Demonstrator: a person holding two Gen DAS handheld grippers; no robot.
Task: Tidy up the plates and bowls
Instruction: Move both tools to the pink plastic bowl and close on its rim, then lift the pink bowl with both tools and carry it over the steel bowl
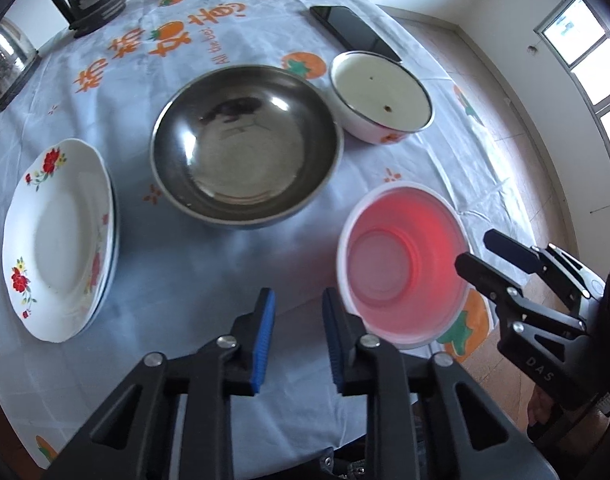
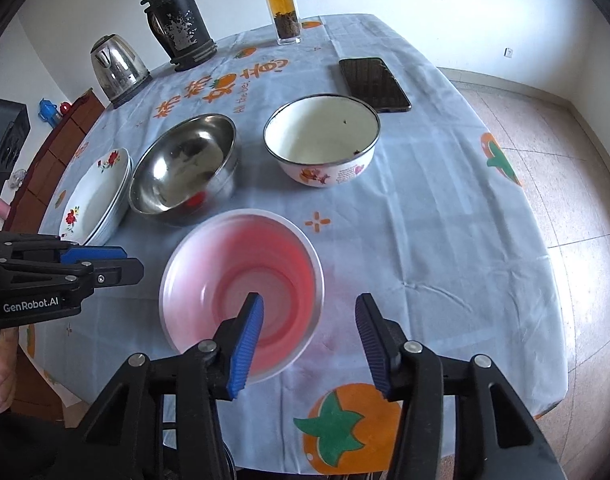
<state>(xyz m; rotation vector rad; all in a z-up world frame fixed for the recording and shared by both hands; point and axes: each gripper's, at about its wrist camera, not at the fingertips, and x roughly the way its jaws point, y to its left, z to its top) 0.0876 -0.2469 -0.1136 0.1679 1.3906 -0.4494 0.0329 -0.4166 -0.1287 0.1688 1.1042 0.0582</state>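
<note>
Right gripper [image 2: 309, 336] hangs partly open and empty over the pink plastic bowl [image 2: 241, 296], one pad above the bowl's hollow, the other outside its near wall. Left gripper [image 1: 297, 336] stands narrow, gripping nothing, beside that bowl's rim. For a clean pick, the right jaws should straddle the thin rim squarely before pinching, since the light plastic may tip. Beyond sits the steel bowl [image 2: 183, 168].

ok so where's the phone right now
The phone lies flat at the table's far right in the right wrist view, just behind the white enamel bowl and right of the tea bottle.
</note>
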